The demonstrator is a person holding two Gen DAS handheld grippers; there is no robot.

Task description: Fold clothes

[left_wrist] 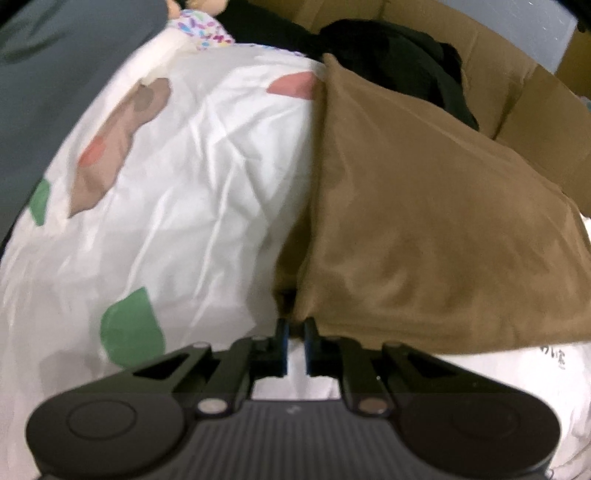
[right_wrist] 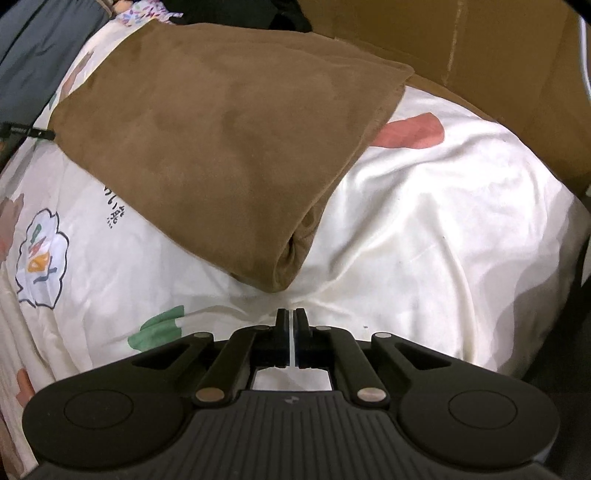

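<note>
A brown garment [left_wrist: 424,229], folded into a thick wedge, lies on a white printed bedsheet [left_wrist: 192,192]. My left gripper [left_wrist: 296,325] is shut on the garment's near corner, and the brown cloth runs right down into its fingertips. In the right wrist view the same brown garment [right_wrist: 229,140] stretches away to the upper left, with its rolled corner just ahead of my right gripper [right_wrist: 291,314]. That gripper is shut with only a thin slit between the fingers. Its tips rest on the bedsheet [right_wrist: 424,236], which puckers around them, and they do not hold the garment.
A cardboard box [left_wrist: 535,110] stands behind the bed with dark clothing [left_wrist: 399,62] in front of it. Grey fabric [left_wrist: 55,74] lies at the left edge, and a small colourful printed cloth [left_wrist: 201,29] lies at the far end. The sheet falls away at the right [right_wrist: 546,288].
</note>
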